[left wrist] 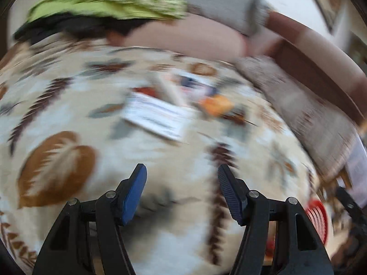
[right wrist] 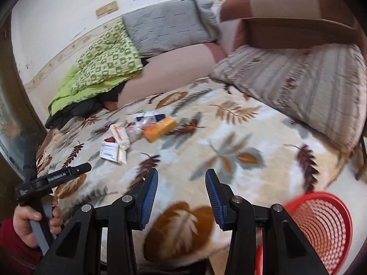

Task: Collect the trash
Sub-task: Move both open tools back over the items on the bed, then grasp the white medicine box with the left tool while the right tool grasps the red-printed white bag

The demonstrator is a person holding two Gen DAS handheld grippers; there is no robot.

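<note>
A small heap of trash lies on the leaf-patterned blanket (right wrist: 229,128): a white labelled box (right wrist: 110,151), a white packet with red print (right wrist: 119,134), an orange pack (right wrist: 159,128) and a blue-and-white wrapper (right wrist: 150,116). The left wrist view is blurred; it shows the white box (left wrist: 156,116) and the orange pack (left wrist: 216,105) ahead of my left gripper (left wrist: 182,171), which is open and empty. My right gripper (right wrist: 181,175) is open and empty above the blanket, well short of the heap. A red mesh basket (right wrist: 321,226) stands at the lower right of the right gripper.
A green quilt (right wrist: 103,66) and a grey pillow (right wrist: 169,27) lie at the back by the wall. A striped cushion (right wrist: 309,84) leans at the right. A hand in a red sleeve (right wrist: 29,222) holds the left gripper's handle at lower left. The red basket (left wrist: 318,217) shows in the left view too.
</note>
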